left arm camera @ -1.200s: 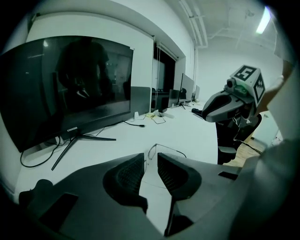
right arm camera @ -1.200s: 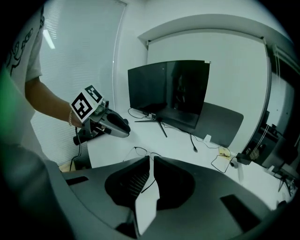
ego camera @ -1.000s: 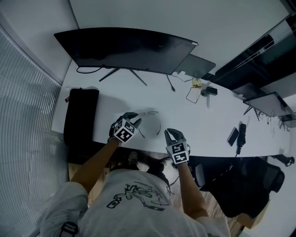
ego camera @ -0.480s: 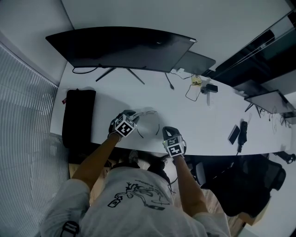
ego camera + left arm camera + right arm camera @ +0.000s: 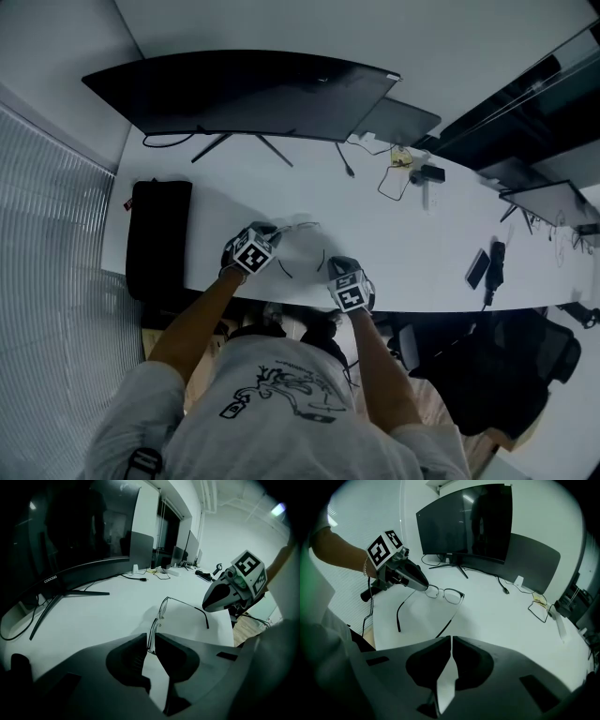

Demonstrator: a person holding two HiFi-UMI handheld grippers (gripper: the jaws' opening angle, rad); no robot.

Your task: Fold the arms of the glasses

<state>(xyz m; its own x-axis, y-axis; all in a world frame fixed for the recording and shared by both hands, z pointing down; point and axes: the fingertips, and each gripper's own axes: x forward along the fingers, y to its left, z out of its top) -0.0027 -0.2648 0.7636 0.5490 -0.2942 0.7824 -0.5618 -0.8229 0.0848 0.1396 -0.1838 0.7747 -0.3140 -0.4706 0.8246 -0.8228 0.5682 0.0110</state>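
Left gripper [image 5: 151, 643] clamped on one lens rim of the glasses [image 5: 452, 596], holding them over the desk [image 5: 497, 616] near its front edge, in front of the monitor [image 5: 464, 522]. Both arms swung out, pointing back twd the person. Right gripper [image 5: 451, 641] just been closing, jaws pretty much together w/ nothing seen between. One arm's tip ends right beside the jaw tips, can't tell if touching.

White tabletop [image 5: 394, 253]: curved monitor [image 5: 244, 94] at back, black case [image 5: 157, 234] left end, cables [image 5: 346, 164] and phone [image 5: 477, 270] right, glasses [image 5: 451, 596] near front edge.
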